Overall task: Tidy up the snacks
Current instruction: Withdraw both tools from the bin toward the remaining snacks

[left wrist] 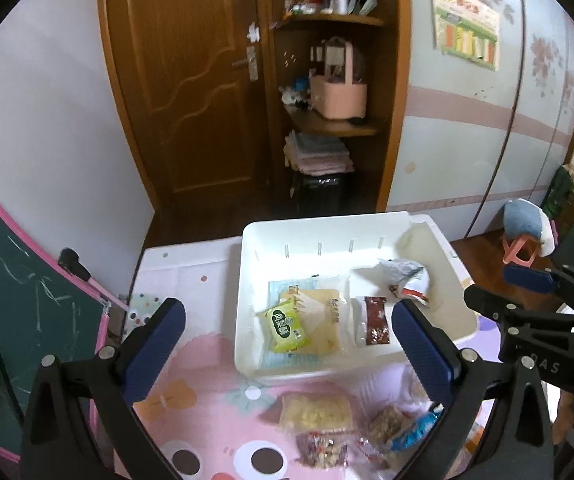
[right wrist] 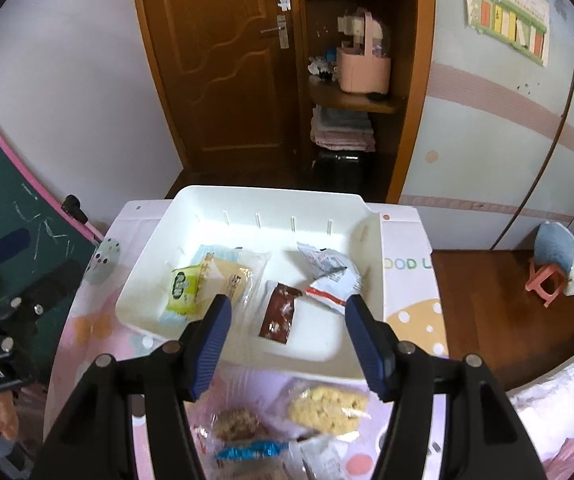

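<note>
Now, step in hand: between picks; several snacks already lie in the white bin point(left wrist: 247, 264), more wait on the surface point(left wrist: 215, 360) in front of it.
Bin contents: a green packet point(left wrist: 287, 326) on a pale yellow packet point(left wrist: 321, 320) at the bin's left, a dark red sachet point(left wrist: 375, 320) in the middle, a crumpled white wrapper point(left wrist: 407, 280) toward the right.
Left claw point(left wrist: 287, 344): fingers wide apart, nothing between them, poised over the bin's near wall.
Right claw point(right wrist: 287, 340): fingers partly apart, empty, also over the near wall.
Snacks left: a yellow puffed bar point(right wrist: 329, 404), a brown bar point(right wrist: 235, 424) and a blue-wrapped piece point(right wrist: 251, 450), all just outside the bin's near wall.
Next move, likely: lower one claw onto a loose snack, the yellow bar being the most exposed, close across its narrow width, then lift it clear of the bin's wall.
Caution: the brown and blue pieces lie close together, so a grab there may catch both.
</note>
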{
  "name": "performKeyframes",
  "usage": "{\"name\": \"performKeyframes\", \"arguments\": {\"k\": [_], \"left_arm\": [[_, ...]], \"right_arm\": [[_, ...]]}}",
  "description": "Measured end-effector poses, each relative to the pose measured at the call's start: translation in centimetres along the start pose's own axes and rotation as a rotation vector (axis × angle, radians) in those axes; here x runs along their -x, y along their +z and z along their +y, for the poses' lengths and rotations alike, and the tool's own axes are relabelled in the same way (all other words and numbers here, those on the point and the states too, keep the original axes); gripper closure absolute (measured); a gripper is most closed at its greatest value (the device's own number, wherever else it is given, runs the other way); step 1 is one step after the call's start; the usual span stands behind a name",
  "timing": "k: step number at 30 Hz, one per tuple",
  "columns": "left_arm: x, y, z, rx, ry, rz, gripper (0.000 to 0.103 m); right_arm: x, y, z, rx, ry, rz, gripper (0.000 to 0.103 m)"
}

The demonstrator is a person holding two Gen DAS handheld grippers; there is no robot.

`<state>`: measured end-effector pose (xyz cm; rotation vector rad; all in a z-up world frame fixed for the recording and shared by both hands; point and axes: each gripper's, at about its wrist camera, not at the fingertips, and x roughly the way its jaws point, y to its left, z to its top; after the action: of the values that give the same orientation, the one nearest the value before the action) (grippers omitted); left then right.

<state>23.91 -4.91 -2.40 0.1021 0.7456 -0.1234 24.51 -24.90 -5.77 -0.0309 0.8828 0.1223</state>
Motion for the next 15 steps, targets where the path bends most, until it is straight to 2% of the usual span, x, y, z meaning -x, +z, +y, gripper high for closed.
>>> {"name": "performKeyframes", "arguments": {"k": [2,9,11,15], "left_arm": [[2.2,-0.5,-0.4,-0.018,0.018,-0.030,0.000],[8.4,-2.1,-1.5,-0.086,-0.025,-0.070,0.000],[10.3,-2.7,-1.6,-0.092,-0.037,-0.088,0.000],[12.9,-4.0,-1.6,-0.086,-0.086,-0.089,0.000]], "right_arm": [[1.6,-0.5,0.4,0.019,-0.014,-0.017,0.043],[9.2,-3.6,3.0,0.149,-0.111,-0.149,0.043],[11.1,-4.3,3.4,0.162,-0.118,-0.178,0.036],[13.9,-6.3,3.7,0.179,-0.095,-0.203,0.033]]}}
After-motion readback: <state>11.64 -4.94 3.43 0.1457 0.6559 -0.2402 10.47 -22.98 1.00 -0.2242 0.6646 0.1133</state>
